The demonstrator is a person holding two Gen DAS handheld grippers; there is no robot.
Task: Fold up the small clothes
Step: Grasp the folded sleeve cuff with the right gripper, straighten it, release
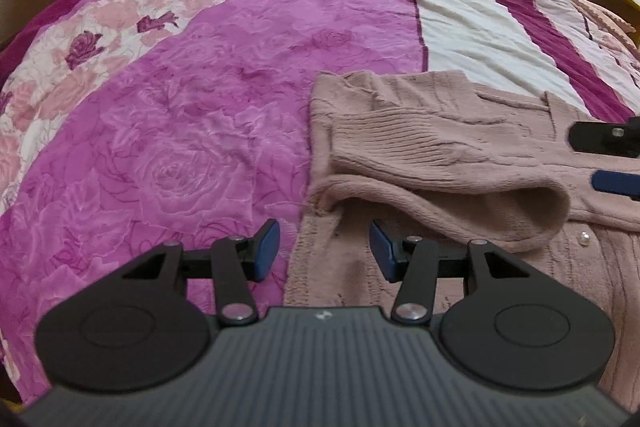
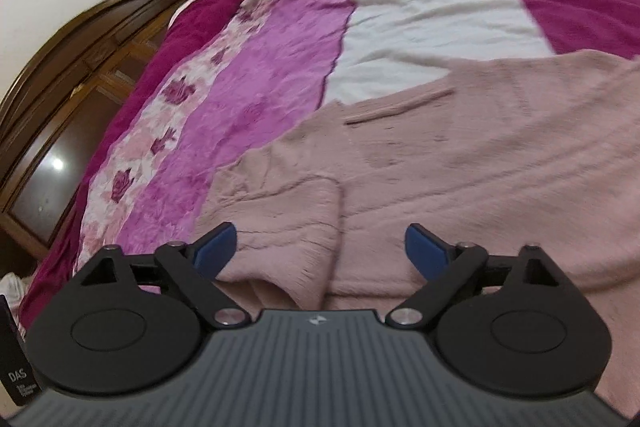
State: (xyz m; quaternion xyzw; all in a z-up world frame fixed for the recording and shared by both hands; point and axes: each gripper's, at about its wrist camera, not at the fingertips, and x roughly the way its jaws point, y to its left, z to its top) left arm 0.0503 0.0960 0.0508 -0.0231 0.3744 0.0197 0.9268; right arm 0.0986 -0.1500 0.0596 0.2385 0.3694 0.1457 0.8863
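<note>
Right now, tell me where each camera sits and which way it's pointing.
Left wrist: on the left gripper, jaws open, looking along the bed over the dusty pink knitted cardigan, whose sleeve is folded across it; the right gripper enters from the right.
Right wrist: on the right gripper, jaws open, low over the cardigan's fuzzy body, facing the dark wooden headboard.
Shared: the cardigan and the magenta rose-patterned bedspread.

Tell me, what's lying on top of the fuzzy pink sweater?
One ribbed knit sleeve lies folded across the fuzzy pink sweater's front. A pearly button peeks out beside it. Whatever the sleeve covers stays hidden.
</note>
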